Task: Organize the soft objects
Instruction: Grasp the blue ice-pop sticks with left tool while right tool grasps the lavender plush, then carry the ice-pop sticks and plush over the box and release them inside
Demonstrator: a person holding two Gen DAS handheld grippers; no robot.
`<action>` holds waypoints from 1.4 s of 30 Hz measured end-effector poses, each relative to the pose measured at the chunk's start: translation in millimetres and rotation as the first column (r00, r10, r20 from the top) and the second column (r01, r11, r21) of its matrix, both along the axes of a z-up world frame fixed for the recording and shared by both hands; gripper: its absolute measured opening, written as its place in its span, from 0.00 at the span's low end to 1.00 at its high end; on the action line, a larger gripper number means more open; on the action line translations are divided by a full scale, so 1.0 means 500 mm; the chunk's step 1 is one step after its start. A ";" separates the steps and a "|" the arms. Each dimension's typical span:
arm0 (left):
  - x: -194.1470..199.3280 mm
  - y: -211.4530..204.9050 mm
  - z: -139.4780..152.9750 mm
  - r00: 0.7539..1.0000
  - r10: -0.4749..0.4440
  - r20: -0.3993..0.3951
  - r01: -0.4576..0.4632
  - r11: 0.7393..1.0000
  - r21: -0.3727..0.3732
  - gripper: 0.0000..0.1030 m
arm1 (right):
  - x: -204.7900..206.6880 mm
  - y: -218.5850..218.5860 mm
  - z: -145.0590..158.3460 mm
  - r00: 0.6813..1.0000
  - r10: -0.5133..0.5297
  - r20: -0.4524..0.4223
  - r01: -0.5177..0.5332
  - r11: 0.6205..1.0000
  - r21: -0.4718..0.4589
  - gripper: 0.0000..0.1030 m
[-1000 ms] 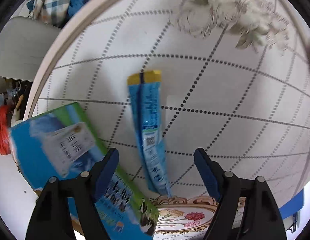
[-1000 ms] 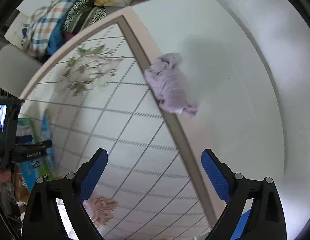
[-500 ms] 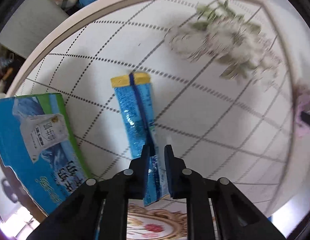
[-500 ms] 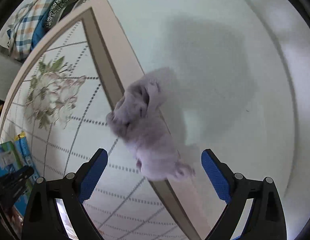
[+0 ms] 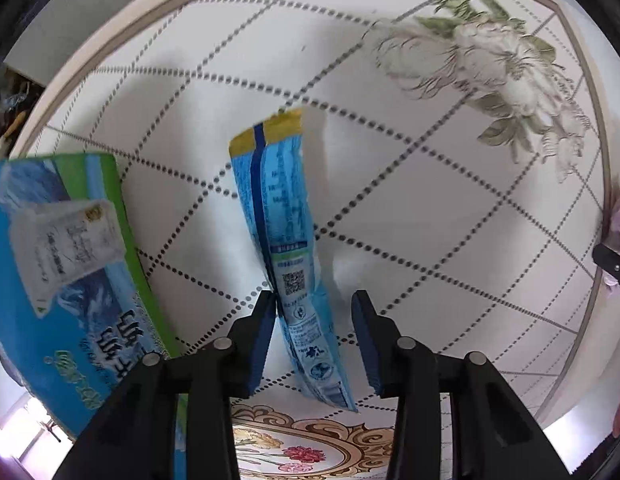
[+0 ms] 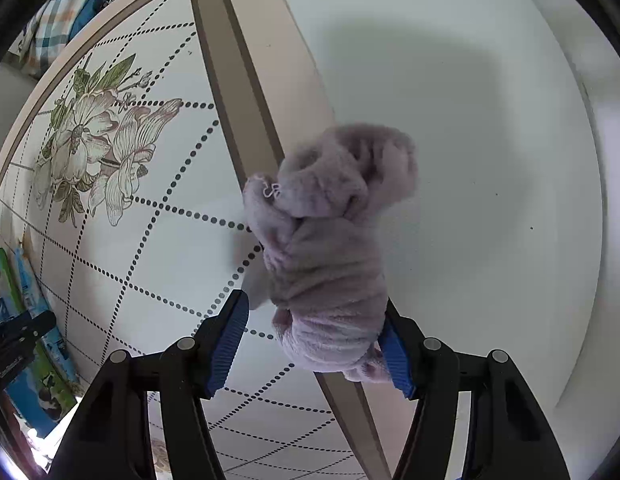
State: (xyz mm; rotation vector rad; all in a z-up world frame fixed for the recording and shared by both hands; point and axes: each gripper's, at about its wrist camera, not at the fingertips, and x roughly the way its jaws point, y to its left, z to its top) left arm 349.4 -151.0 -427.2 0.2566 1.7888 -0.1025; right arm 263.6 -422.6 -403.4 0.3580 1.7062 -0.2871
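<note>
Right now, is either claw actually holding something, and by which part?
Nothing is clamped: the left claw is open around the blue packet, the right claw around the purple cloth.

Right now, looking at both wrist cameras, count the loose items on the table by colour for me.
Blue: 2, the blue sachet and the blue-and-green carton.
Lilac: 1, the lilac fleece cloth.
Total: 3.
</note>
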 end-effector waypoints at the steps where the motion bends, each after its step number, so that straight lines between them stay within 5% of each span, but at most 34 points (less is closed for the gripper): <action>1: -0.004 0.008 0.001 1.000 0.020 0.015 -0.020 1.000 -0.014 0.34 | 0.001 0.000 0.000 1.000 -0.001 -0.001 0.001 1.000 -0.004 0.61; 3: -0.018 0.010 0.000 0.999 0.031 0.024 -0.030 0.999 -0.029 0.20 | 0.000 0.000 0.008 1.000 -0.004 0.006 0.004 0.999 -0.032 0.41; 9: -0.059 0.011 0.039 0.998 0.007 0.069 -0.003 0.998 -0.057 0.14 | -0.014 0.018 0.025 0.999 -0.030 0.032 0.030 0.999 0.016 0.41; 13: -0.093 0.061 0.114 0.993 -0.007 0.116 0.021 0.993 -0.118 0.14 | -0.033 0.055 0.064 0.997 -0.028 0.076 0.023 0.998 0.058 0.40; 24: -0.153 0.092 0.366 0.964 0.064 0.257 0.018 0.953 -0.303 0.06 | -0.071 0.235 0.255 0.968 0.051 0.246 -0.087 0.987 0.138 0.40; 30: -0.142 0.185 0.438 0.936 0.105 0.335 0.014 0.942 -0.336 0.05 | -0.082 0.365 0.377 0.935 0.118 0.334 -0.171 0.976 0.133 0.41; 33: -0.134 0.207 0.417 0.959 0.071 0.276 0.037 0.930 -0.366 0.09 | -0.078 0.422 0.404 0.926 0.139 0.350 -0.188 0.976 0.110 0.41; 35: -0.131 0.192 0.374 0.974 -0.011 0.228 0.096 0.926 -0.365 0.26 | -0.080 0.441 0.408 0.924 0.140 0.356 -0.182 0.979 0.087 0.41; 37: -0.138 0.162 0.309 0.976 -0.130 0.172 0.173 0.949 -0.265 0.39 | -0.090 0.441 0.403 0.926 0.143 0.348 -0.171 0.984 0.052 0.40; 42: -0.181 0.082 0.149 0.934 -0.358 -0.001 0.357 0.932 -0.061 0.40 | -0.145 0.378 0.345 0.954 0.067 0.291 -0.087 0.995 0.054 0.41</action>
